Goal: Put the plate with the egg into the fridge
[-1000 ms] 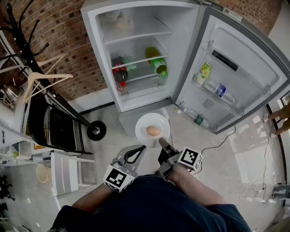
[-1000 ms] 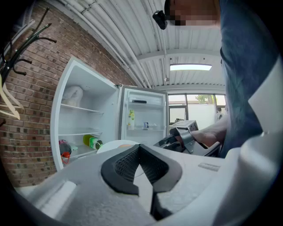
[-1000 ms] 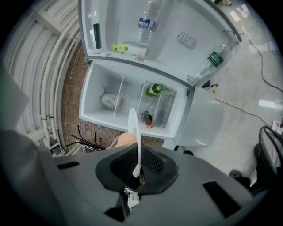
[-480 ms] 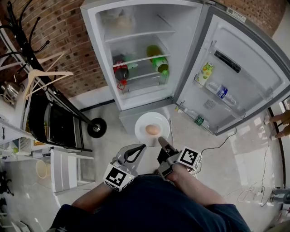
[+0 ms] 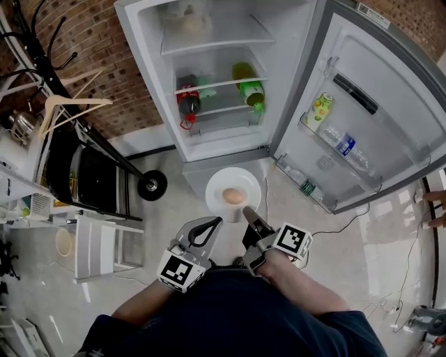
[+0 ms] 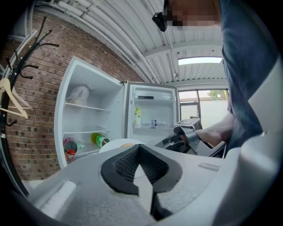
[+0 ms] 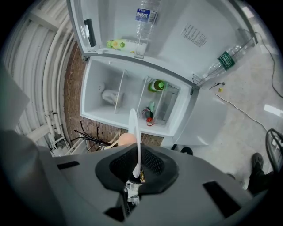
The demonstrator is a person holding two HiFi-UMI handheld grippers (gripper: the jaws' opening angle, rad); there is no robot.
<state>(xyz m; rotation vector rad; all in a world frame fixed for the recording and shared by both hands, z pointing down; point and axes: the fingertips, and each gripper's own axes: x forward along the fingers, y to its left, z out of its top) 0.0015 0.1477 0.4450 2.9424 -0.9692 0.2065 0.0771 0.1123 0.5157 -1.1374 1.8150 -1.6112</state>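
A white plate (image 5: 245,183) with a brown egg (image 5: 233,196) hangs level in front of the open fridge (image 5: 202,150), below its lower shelf. My right gripper (image 5: 248,215) is shut on the plate's near rim. In the right gripper view the plate (image 7: 134,128) stands edge-on between the pads, with the egg (image 7: 125,140) to its left. My left gripper (image 5: 215,223) is shut and holds nothing, just left of the plate. The left gripper view shows the plate (image 6: 116,145) and the fridge beyond its shut jaws.
The fridge shelves hold a cola bottle (image 5: 187,103), a green bottle (image 5: 249,89) and a pale bag (image 5: 189,17). The fridge door (image 5: 362,118) stands wide to the right with bottles in its racks. A coat rack (image 5: 42,70), black cart (image 5: 83,185) and white stool (image 5: 97,244) are on the left.
The fridge has come slightly nearer in the head view and the plate sits a little closer to it. Both grippers keep the same hold.
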